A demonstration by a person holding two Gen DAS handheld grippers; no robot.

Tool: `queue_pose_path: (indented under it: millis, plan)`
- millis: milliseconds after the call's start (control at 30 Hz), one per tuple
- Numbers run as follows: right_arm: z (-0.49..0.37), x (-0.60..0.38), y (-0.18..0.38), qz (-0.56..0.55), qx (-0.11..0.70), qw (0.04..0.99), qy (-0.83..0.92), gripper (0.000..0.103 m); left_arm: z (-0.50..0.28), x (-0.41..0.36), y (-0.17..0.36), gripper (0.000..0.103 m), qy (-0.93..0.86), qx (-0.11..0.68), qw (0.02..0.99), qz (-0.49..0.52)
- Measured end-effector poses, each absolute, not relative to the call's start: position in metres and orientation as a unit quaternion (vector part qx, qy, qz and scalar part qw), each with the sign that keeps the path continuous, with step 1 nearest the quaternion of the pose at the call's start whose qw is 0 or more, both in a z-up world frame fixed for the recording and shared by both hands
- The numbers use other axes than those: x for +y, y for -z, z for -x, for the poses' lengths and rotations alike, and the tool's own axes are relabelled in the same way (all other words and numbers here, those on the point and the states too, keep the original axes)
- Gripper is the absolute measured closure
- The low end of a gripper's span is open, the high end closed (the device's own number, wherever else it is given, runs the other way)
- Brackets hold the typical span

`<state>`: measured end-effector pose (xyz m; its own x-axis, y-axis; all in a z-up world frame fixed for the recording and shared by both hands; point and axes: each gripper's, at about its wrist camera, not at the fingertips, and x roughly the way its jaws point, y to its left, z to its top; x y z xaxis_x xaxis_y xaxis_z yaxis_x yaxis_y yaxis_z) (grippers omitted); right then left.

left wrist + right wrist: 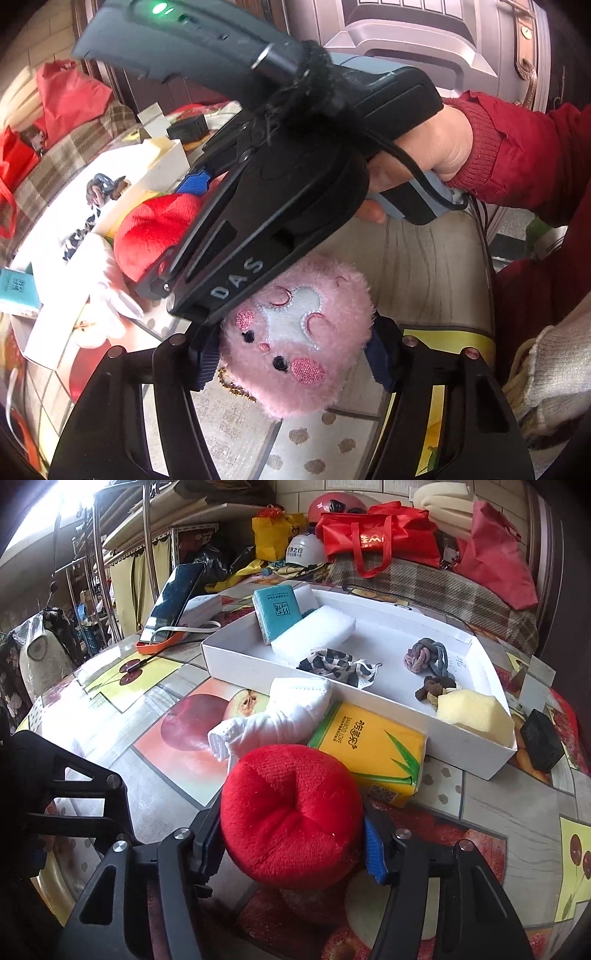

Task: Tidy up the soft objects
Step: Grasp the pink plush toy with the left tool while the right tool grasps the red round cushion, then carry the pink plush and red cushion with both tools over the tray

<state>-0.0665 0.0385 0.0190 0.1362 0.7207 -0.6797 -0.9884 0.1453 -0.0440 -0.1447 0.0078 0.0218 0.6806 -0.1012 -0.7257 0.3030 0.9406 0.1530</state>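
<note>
Pink plush toy [295, 339] sits on the table squeezed between the left gripper [295, 354] pads, red plush apple [291, 819] likewise clamped part-closed in the right gripper [291, 843], both apparently gripped for lifting into the white tray [236, 661] beyond.

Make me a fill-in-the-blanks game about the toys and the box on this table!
1. The left gripper has its fingers around a fluffy toy coloured ____.
2. The right gripper has its fingers on a round plush coloured ____.
3. The yellow sponge lies inside the white ____.
4. The yellow tissue pack lies outside the box, beside a rolled towel coloured ____.

Missing words: pink; red; box; white
</note>
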Motion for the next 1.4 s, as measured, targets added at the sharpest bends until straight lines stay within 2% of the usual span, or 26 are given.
queue_pose_path:
  millis: [233,467,867,1133,1400]
  plan:
    - [0.051,0.014,-0.037,0.176,0.24,0.75,-0.591,0.042,0.155,0.039,-0.038,0.038,0.051,0.331,0.939,-0.076]
    - [0.039,-0.002,-0.046,0.121,0.229,0.787,-0.56,0.042,0.174,0.093,-0.054,0.038,-0.124,0.26,0.958,0.019]
    - [0.045,-0.044,-0.067,0.063,0.131,0.861,-0.487,0.042,0.208,0.136,-0.059,0.037,-0.334,0.183,0.923,0.056]
    - [0.036,-0.068,-0.07,0.011,0.122,0.881,-0.457,0.042,0.214,0.142,-0.061,0.037,-0.375,0.158,0.911,0.064]
    - [0.061,-0.07,-0.068,0.031,0.095,0.884,-0.457,0.042,0.212,0.135,-0.062,0.037,-0.362,0.157,0.916,0.07]
